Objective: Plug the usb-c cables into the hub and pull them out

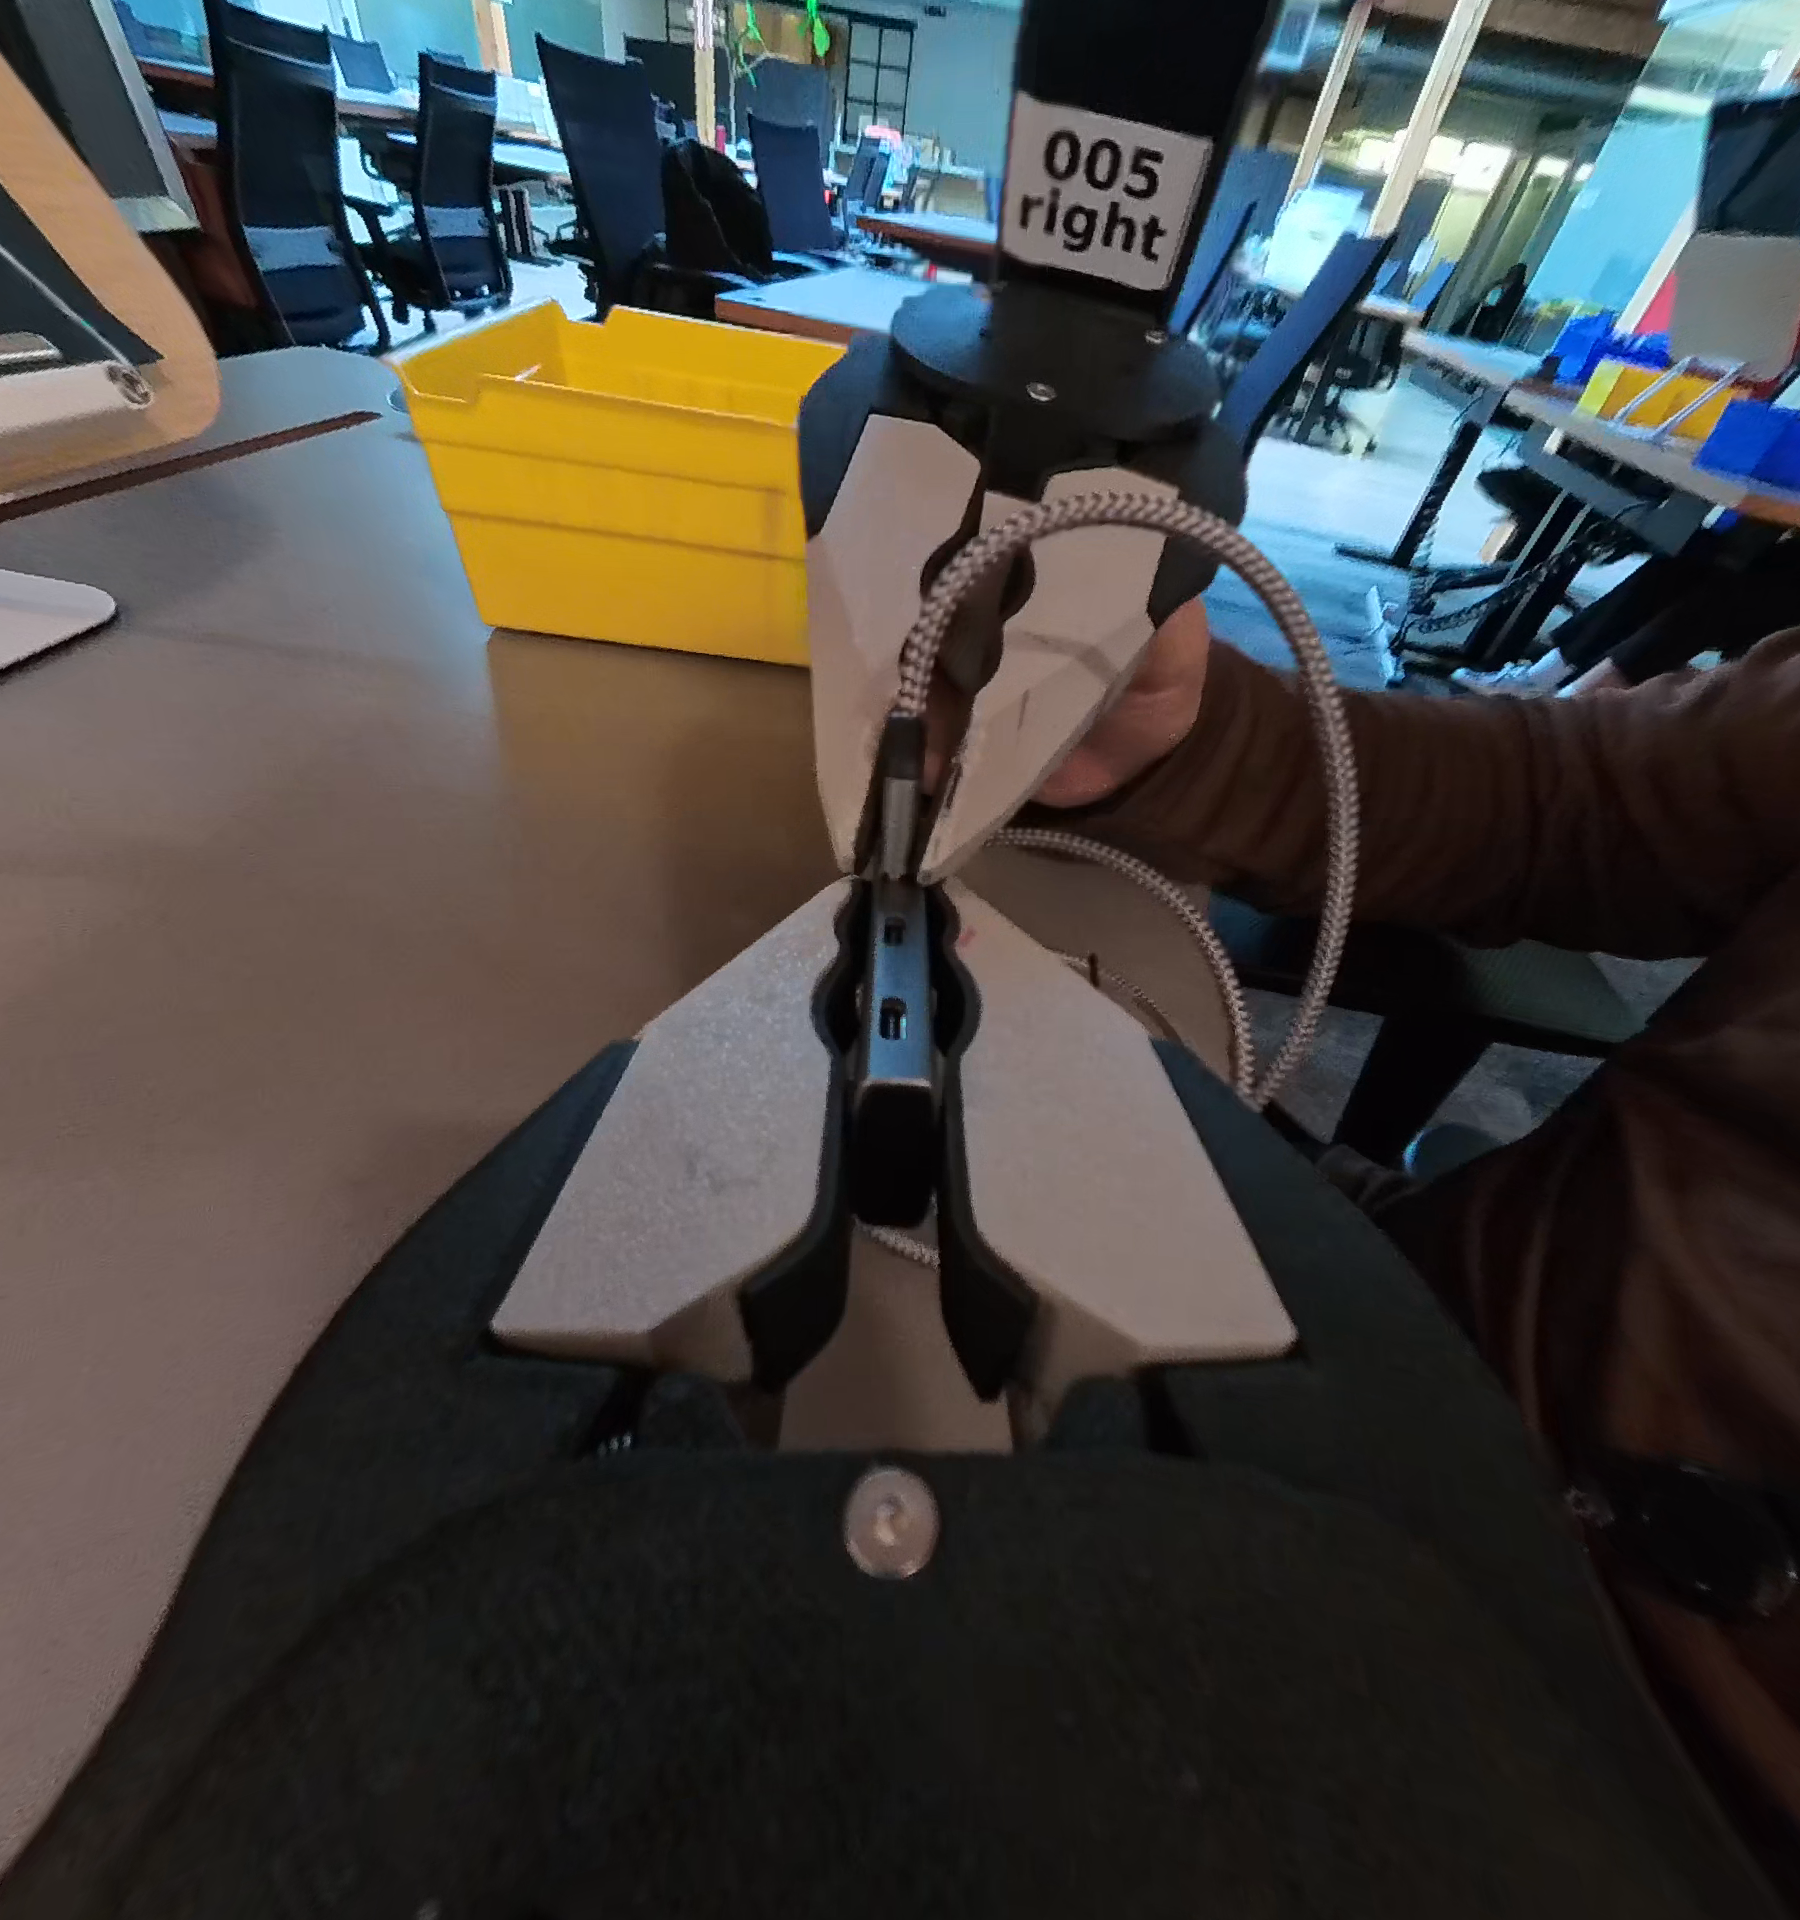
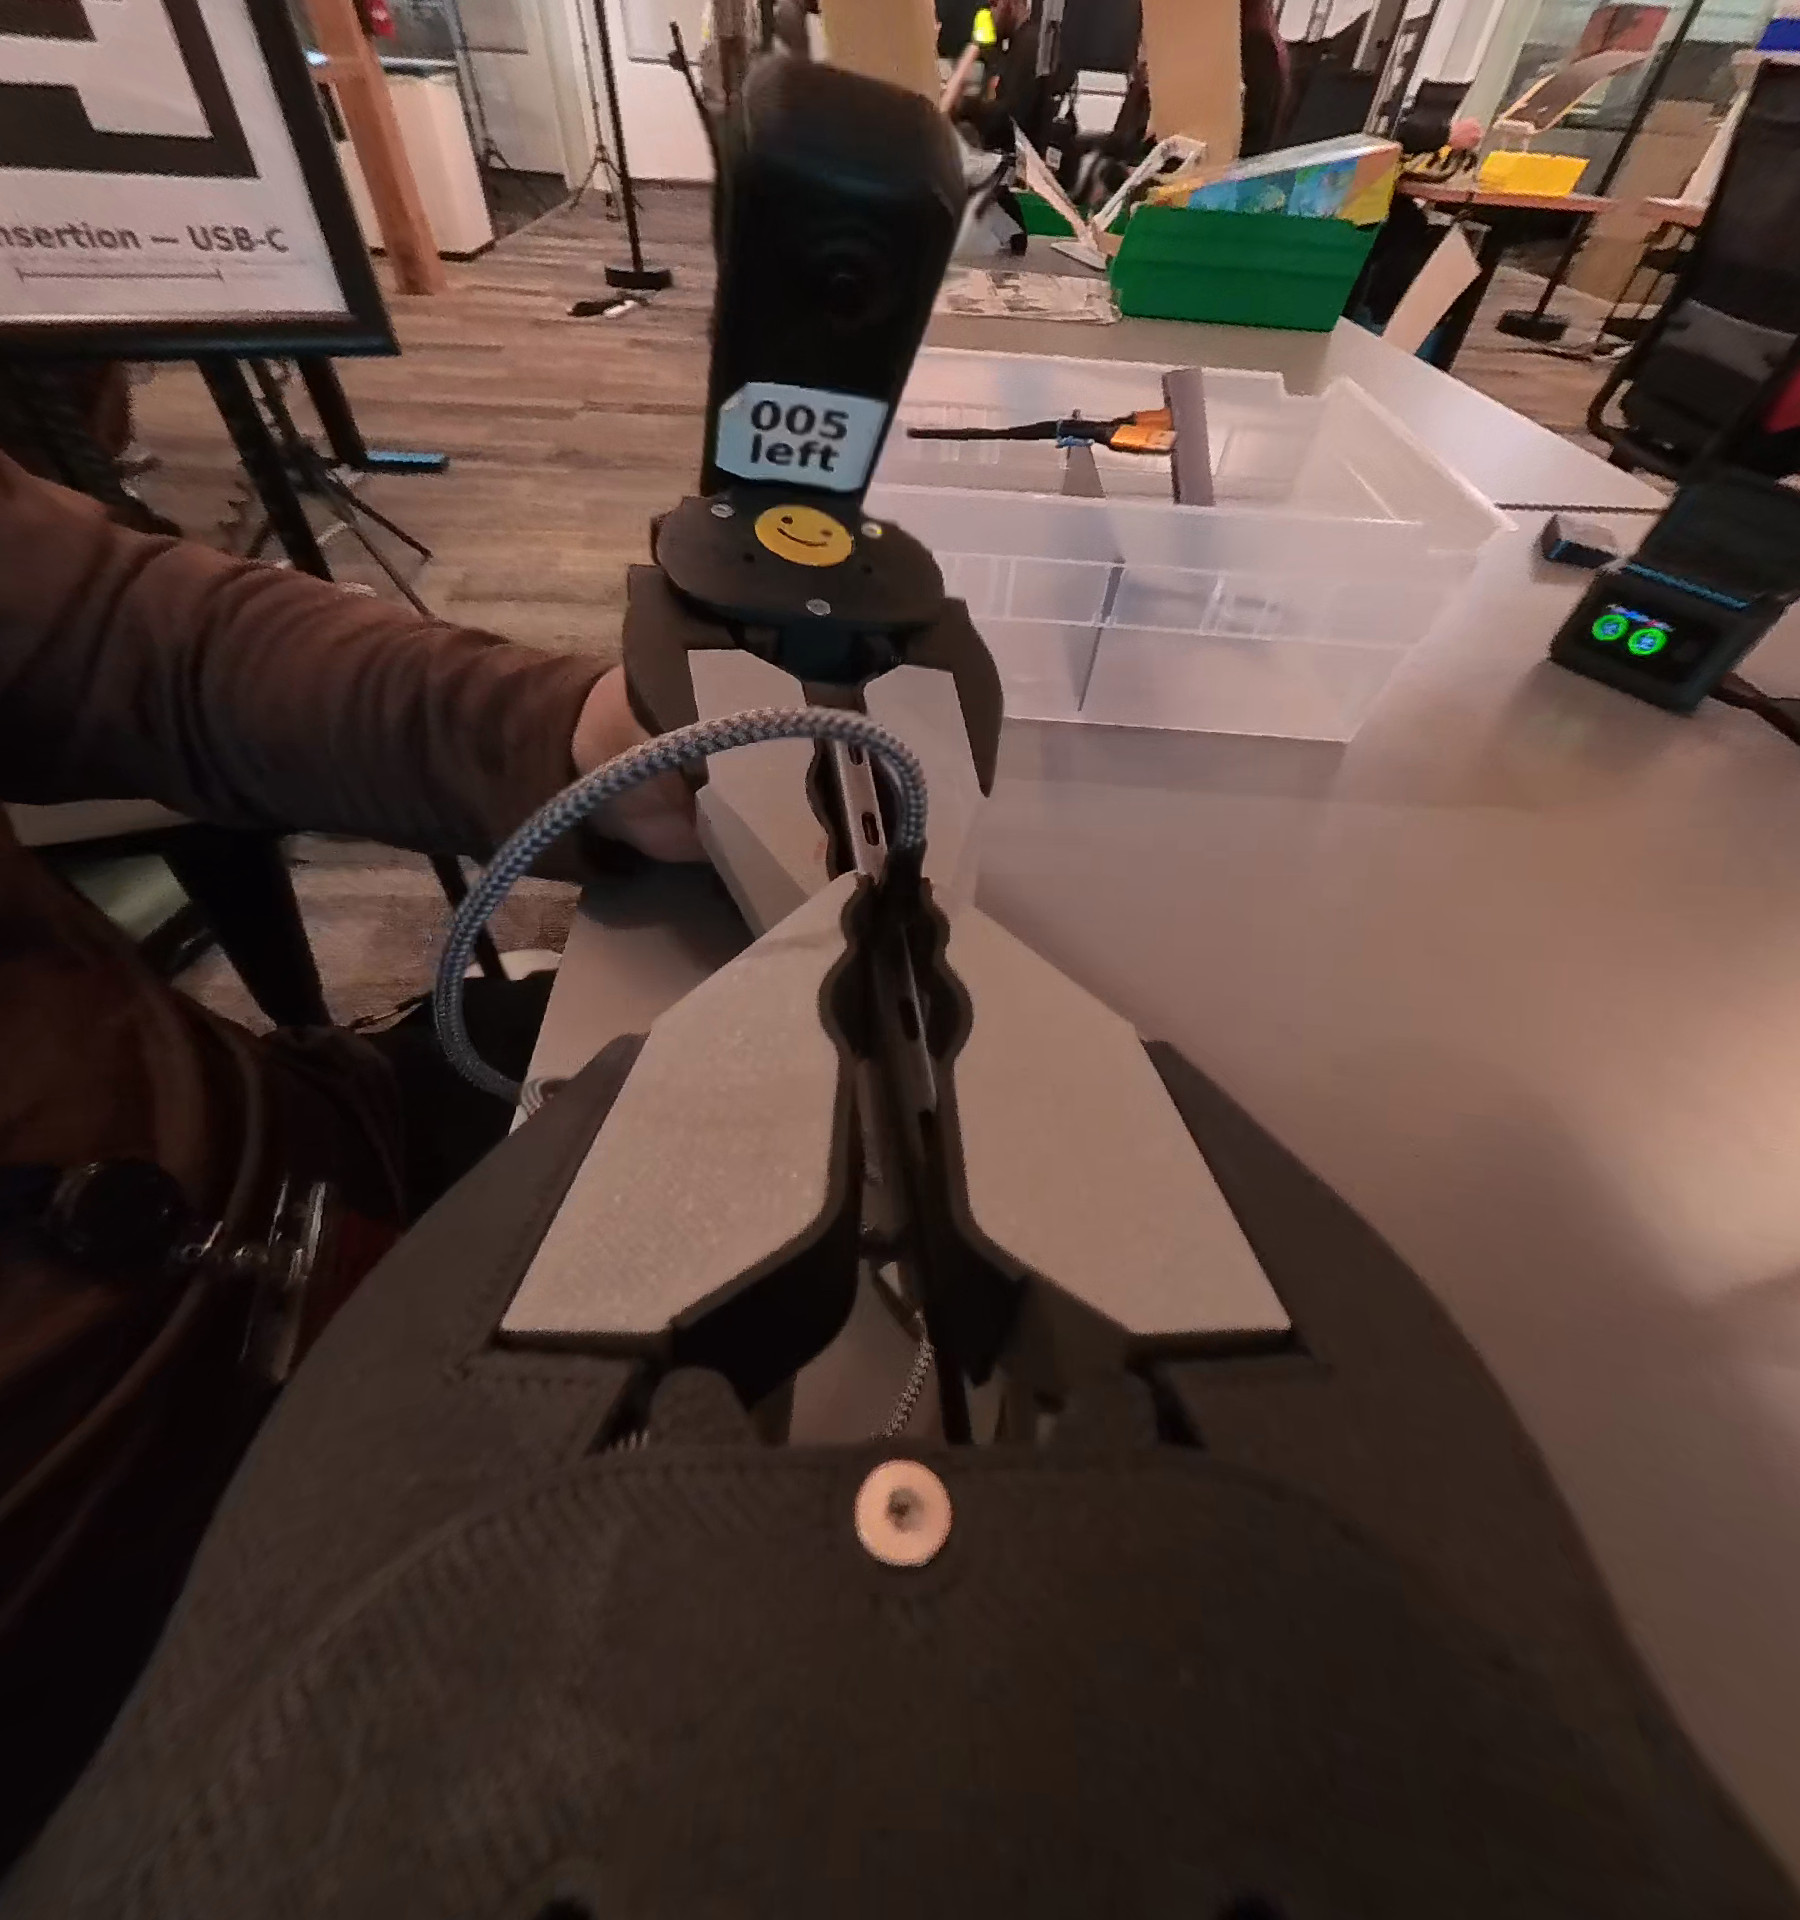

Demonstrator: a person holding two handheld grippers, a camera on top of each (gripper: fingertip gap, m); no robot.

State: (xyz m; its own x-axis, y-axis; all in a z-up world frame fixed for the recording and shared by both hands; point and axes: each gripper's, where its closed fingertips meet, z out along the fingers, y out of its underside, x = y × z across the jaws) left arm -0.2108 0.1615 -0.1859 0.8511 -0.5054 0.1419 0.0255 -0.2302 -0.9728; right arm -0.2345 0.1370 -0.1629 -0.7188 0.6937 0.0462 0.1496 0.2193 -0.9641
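Note:
My left gripper is shut on a slim grey hub and holds it above the table, with two small ports showing on its upper edge. My right gripper meets it tip to tip and is shut on the metal plug of a grey braided USB-C cable. The cable loops up and round to the right. The plug's tip touches the hub's far end; I cannot tell whether it is seated. In the right wrist view, my right gripper holds the plug, the cable arcs left, and the left gripper holds the hub.
A yellow bin stands on the brown table, with a monitor foot at the left. A clear divided bin holds another hub and an orange-tipped cable. A small black device sits at the right, a framed sign at the left. Only a small space, under 4 cm, lies between the two pairs of fingers.

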